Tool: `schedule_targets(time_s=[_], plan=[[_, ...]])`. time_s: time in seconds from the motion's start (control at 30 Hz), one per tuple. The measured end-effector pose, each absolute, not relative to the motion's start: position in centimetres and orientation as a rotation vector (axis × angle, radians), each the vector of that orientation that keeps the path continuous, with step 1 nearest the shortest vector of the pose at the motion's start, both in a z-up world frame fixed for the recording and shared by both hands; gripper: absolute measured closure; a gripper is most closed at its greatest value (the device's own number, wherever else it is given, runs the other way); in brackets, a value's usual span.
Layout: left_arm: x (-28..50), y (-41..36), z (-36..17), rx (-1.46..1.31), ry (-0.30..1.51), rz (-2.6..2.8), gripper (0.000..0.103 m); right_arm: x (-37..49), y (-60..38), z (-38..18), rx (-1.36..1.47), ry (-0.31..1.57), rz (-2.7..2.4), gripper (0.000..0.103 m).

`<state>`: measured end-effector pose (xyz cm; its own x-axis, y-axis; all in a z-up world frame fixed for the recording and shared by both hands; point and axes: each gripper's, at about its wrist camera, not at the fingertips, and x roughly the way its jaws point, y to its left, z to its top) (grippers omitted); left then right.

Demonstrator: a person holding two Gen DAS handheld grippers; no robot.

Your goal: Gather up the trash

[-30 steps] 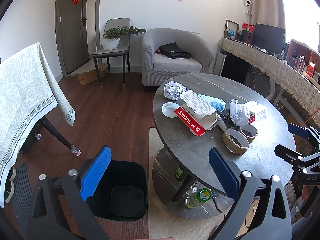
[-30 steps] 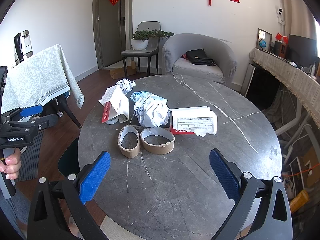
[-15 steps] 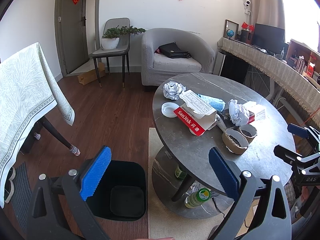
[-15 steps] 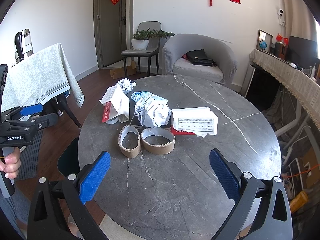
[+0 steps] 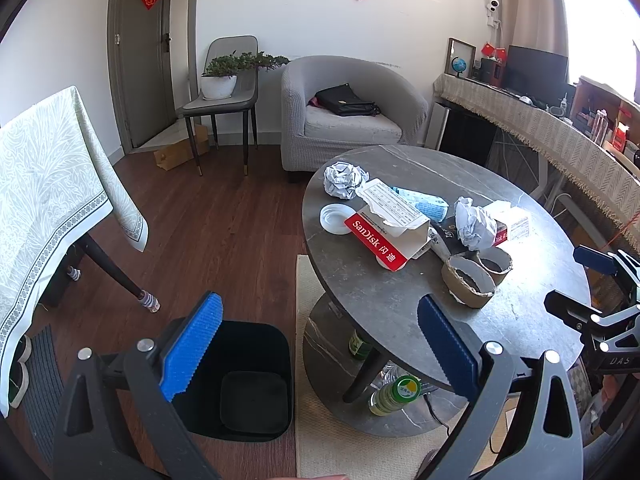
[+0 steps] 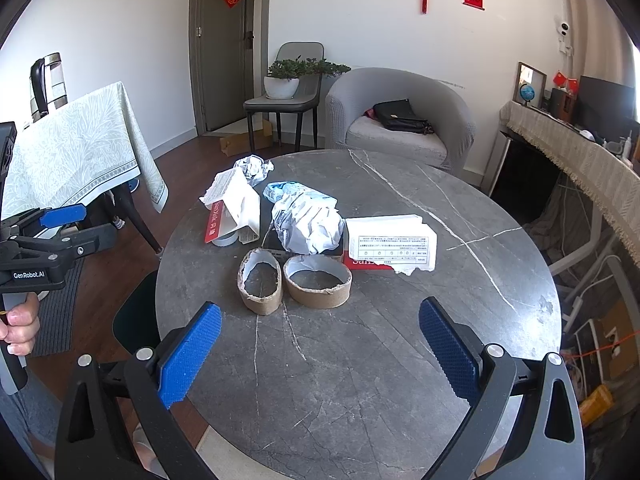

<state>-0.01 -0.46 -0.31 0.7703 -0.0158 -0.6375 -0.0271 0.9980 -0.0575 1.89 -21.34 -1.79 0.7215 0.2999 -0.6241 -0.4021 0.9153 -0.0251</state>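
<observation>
Trash lies on a round grey marble table (image 6: 360, 380): two cardboard tape rings (image 6: 260, 282) (image 6: 318, 280), a crumpled white paper wad (image 6: 308, 224), a torn SanDisk box (image 5: 384, 232), a second red-and-white box (image 6: 390, 246), a small paper ball (image 5: 342, 180) and a white lid (image 5: 335, 218). An empty black bin (image 5: 240, 380) stands on the floor left of the table. My left gripper (image 5: 320, 344) hangs open above the bin and the table's edge. My right gripper (image 6: 320, 354) is open over the near tabletop, short of the rings, holding nothing.
A cloth-covered table (image 5: 52, 184) stands to the left. A grey armchair (image 5: 348, 116) with a black bag and a chair with a potted plant (image 5: 224, 76) are behind. Bottles (image 5: 394, 396) sit on the table's lower shelf. A long sideboard (image 5: 560, 140) runs along the right.
</observation>
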Motion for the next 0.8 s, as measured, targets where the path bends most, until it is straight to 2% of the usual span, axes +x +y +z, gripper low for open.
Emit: schedule_targets(time_s=[0.8], plan=[[-0.10, -0.95, 0.38, -0.048, 0.676, -0.005, 0.003, 1.88, -21.38, -1.77, -0.169, 0.659, 0.386, 0.003]])
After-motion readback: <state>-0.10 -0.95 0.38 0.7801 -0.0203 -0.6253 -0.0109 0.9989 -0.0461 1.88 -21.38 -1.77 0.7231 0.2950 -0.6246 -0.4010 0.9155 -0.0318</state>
